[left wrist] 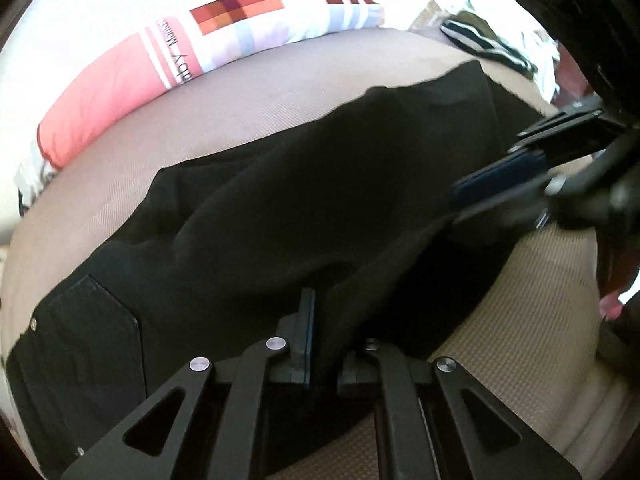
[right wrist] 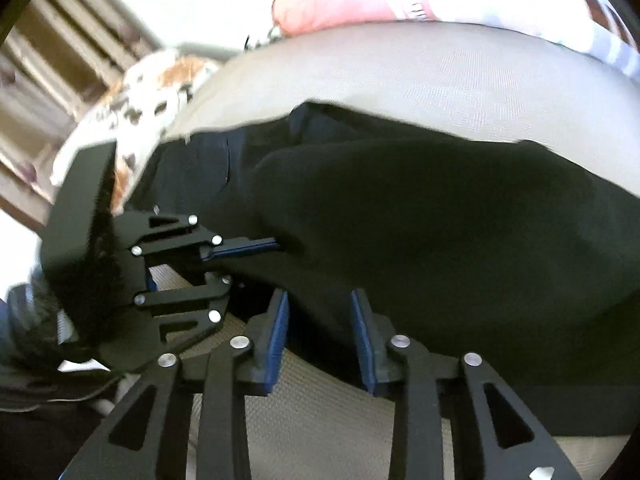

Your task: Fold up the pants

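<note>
- One beige woven surface (left wrist: 304,92), like a mattress or a sofa seat, fills most of both views and carries everything else.
- One pair of black pants (left wrist: 280,208) lies across the middle of this surface. One back pocket (left wrist: 92,320) with a metal rivet shows at the lower left in the left wrist view. Part of the cloth is lifted and doubled over the rest.
- One long pillow (left wrist: 120,76), pink at one end with white stripes and coloured squares, lies along the far edge of the surface, apart from the pants.
- One cloth with white and brown spots (right wrist: 148,96) lies at the far left corner in the right wrist view.
- One striped dark and white cloth (left wrist: 484,44) lies at the far right in the left wrist view.
- Two grippers are in view. The left gripper (left wrist: 320,344) is clenched on a fold of the pants; cloth passes between its two fingers. The right gripper (right wrist: 320,336) has its fingers spread, with the edge of the pants between them but not pinched.
</note>
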Demonstrator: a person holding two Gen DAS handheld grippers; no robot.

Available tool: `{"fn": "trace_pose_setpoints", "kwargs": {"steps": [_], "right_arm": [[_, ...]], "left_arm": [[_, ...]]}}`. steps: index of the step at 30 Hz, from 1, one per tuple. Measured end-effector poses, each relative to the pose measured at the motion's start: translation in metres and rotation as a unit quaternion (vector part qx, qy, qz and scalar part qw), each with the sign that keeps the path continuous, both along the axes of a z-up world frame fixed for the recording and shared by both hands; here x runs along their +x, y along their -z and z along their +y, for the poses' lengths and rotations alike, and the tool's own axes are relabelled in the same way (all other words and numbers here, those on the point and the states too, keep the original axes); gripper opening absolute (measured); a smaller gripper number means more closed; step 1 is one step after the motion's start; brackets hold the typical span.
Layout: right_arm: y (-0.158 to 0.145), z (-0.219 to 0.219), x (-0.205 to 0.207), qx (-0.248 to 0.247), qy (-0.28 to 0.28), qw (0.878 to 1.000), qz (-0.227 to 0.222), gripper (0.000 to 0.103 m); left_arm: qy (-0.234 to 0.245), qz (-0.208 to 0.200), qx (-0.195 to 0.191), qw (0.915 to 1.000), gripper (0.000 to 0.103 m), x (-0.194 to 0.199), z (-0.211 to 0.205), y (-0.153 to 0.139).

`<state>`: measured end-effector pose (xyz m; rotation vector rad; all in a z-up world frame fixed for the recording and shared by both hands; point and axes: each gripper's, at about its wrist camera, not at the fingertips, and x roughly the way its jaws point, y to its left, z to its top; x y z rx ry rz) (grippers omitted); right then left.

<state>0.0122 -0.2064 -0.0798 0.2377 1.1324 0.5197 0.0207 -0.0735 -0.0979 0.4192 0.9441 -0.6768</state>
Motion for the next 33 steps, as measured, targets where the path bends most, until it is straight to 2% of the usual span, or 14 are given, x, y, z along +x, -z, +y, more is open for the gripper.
{"fn": "trace_pose_setpoints", "kwargs": {"steps": [4,6,9,12,15,18,23,24,25,27,28,33], "right_arm": [[-0.002,-0.067,-0.005,0.022,0.085,0.996,-0.005,0.032],[0.006,-0.116,-0.007,0.027,0.161,0.987,0.005,0.033],[0.022,-0.189,-0.015,0.031,0.27,0.962,0.024,0.033],[0.038,-0.25,-0.029,0.064,0.359,0.93,0.04,0.033],[0.05,-0.284,-0.036,0.102,0.405,0.907,0.045,0.033],[0.06,-0.298,-0.032,0.124,0.424,0.896,0.044,0.032],[0.067,-0.31,-0.009,0.142,0.445,0.884,0.022,0.026],[0.069,-0.315,-0.007,0.145,0.45,0.881,0.021,0.02],[0.073,-0.32,-0.003,0.149,0.456,0.877,0.023,0.009],[0.076,-0.327,0.002,0.152,0.463,0.873,0.034,0.006],[0.072,-0.328,0.004,0.149,0.462,0.874,0.031,0.005],[0.016,-0.312,0.028,0.104,0.425,0.899,-0.021,0.004]], "left_arm": [[-0.015,0.007,-0.019,0.9997,0.008,0.001,0.004,-0.005],[-0.022,0.015,-0.026,0.9993,0.008,0.002,0.007,-0.005],[-0.027,0.018,-0.031,0.999,0.008,0.001,0.01,-0.006],[-0.033,0.023,-0.034,0.9986,0.008,0.001,0.01,-0.005],[-0.036,0.027,-0.035,0.9983,0.008,0.0,0.011,-0.004],[-0.041,0.034,-0.037,0.9979,0.008,0.002,0.011,-0.004],[-0.048,0.042,-0.034,0.9974,0.008,0.002,0.011,-0.002],[-0.048,0.043,-0.032,0.9974,0.008,0.002,0.01,-0.001],[-0.05,0.044,-0.032,0.9973,0.008,0.003,0.01,0.0],[-0.052,0.044,-0.032,0.9972,0.008,0.001,0.01,-0.001],[-0.051,0.043,-0.032,0.9972,0.008,0.001,0.01,-0.001],[-0.051,0.041,-0.034,0.9973,0.008,0.001,0.011,0.0]]}}
